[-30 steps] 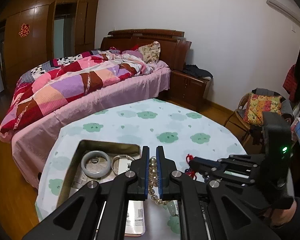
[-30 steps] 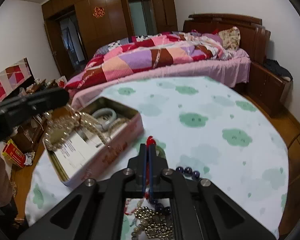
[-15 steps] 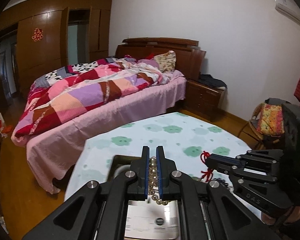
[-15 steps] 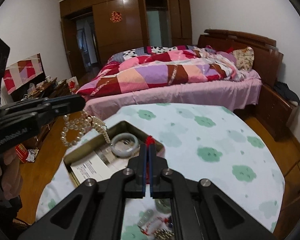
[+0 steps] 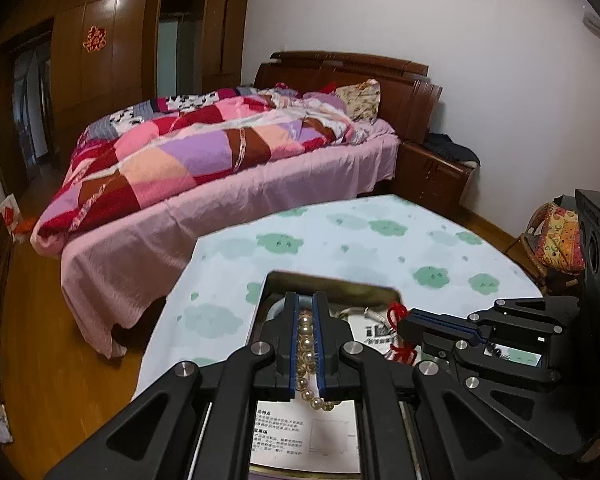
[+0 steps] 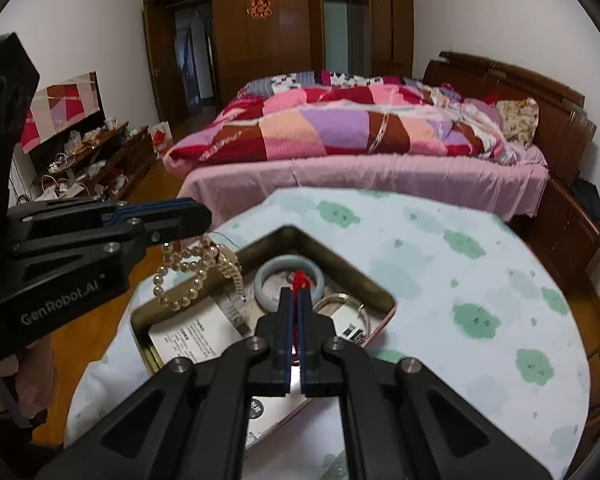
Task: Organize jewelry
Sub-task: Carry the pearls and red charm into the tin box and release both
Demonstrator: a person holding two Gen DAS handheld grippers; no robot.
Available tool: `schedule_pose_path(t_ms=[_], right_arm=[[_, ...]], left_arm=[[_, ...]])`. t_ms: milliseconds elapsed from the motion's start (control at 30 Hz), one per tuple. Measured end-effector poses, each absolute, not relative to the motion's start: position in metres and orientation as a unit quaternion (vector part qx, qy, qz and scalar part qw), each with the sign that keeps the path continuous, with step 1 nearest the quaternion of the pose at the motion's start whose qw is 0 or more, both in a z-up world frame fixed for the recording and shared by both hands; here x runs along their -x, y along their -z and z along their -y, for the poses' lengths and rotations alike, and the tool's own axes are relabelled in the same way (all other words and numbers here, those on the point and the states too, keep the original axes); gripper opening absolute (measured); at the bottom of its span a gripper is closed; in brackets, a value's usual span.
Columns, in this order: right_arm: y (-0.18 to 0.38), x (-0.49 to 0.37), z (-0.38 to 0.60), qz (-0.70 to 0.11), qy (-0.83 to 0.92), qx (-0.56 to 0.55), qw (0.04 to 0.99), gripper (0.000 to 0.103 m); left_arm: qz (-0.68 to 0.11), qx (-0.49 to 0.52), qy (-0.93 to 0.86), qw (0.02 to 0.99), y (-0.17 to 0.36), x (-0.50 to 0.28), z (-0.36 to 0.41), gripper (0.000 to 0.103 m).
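My left gripper point(image 5: 307, 300) is shut on a pearl necklace point(image 5: 308, 354), whose loops point(image 6: 198, 276) dangle over the near left corner of an open metal tin point(image 6: 352, 268) in the right wrist view. My right gripper point(image 6: 296, 292) is shut on a red knotted cord point(image 6: 299, 278), which shows as a red tassel point(image 5: 400, 334) at its tips in the left wrist view. It hovers over the tin's middle. Inside the tin lie a pale jade bangle point(image 6: 268, 276), a thin silver bangle point(image 6: 348, 304) and printed paper cards point(image 6: 196, 332).
The tin stands on a round table with a white cloth printed with green clouds point(image 6: 476, 320). A bed with a patchwork quilt point(image 5: 204, 152) lies beyond the table's far edge. A hand point(image 6: 32, 384) holds the left gripper's handle at the left.
Both grippers have moved over the tin, carrying the necklace and the red cord with them. The bead pile on the cloth has dropped out of the right wrist view.
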State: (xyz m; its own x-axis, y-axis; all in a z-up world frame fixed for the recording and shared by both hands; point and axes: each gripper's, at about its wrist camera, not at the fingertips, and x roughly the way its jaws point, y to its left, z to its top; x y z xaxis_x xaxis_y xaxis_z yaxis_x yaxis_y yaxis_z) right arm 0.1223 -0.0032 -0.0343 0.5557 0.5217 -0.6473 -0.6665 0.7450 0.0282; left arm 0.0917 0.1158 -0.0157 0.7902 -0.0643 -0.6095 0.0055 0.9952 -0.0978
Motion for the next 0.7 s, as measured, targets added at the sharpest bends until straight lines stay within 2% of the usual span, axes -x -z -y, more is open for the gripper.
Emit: schedule_pose_path(t_ms=[567,633,667,700], right_arm=[[0.069,-0.124,0.001,-0.373,-0.329,0.127,0.858,0.005],[0.07,-0.124,0.001,-0.375,-0.33,0.126,0.857,0.012],[0.07,-0.124,0.001,-0.375,-0.33,0.125,0.857,0.021],[0.069,-0.124,0.002,-0.373,-0.329,0.125,0.858,0.034]], left_arm=[[-0.367,0.046,0.016,0.929,0.06,-0.093,-0.114,0.006],[-0.368,0.047,0.015,0.929,0.059,-0.094,-0.114,0.012],[-0.367,0.046,0.014,0.929,0.059,-0.093,-0.114,0.026],[-0.365,0.044,0.008,0.93,0.058,-0.092,-0.115,0.047]])
